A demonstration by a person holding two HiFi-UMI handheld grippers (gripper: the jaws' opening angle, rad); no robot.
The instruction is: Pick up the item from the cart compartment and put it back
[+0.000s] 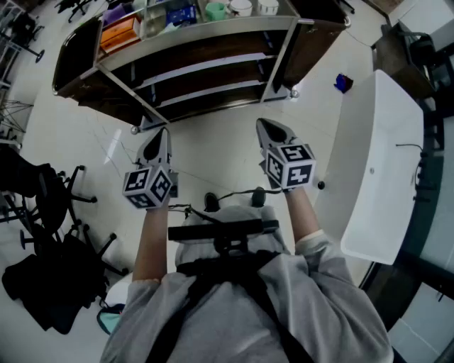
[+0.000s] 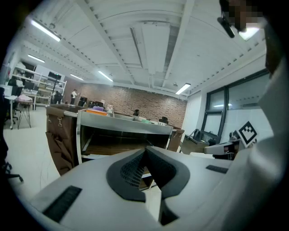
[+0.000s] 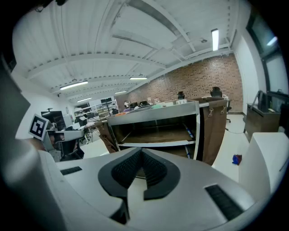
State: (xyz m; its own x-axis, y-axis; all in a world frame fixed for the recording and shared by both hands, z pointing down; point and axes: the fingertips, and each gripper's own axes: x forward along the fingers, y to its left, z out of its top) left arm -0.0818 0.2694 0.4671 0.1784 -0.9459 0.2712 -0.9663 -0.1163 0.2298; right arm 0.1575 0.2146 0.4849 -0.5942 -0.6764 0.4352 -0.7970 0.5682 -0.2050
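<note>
A metal cart (image 1: 213, 32) with dark wooden shelves stands in front of me. Its top compartments hold an orange box (image 1: 118, 32), a blue item (image 1: 181, 13), a green cup (image 1: 216, 10) and white cups (image 1: 241, 7). My left gripper (image 1: 162, 135) and right gripper (image 1: 264, 125) hover side by side over the floor, short of the cart, both pointing at it. The left gripper (image 2: 145, 151) is shut with nothing between its pads. The right gripper (image 3: 141, 153) is likewise shut and empty. Both gripper views show the cart (image 2: 122, 124) (image 3: 153, 115) ahead at shelf height.
Brown fabric bags hang on the cart's two ends (image 1: 76, 53) (image 1: 312, 46). A white table (image 1: 376, 163) runs along my right. A small blue object (image 1: 343, 83) lies on the floor beside it. Black office chairs (image 1: 50, 198) and a dark bag (image 1: 42, 283) stand at my left.
</note>
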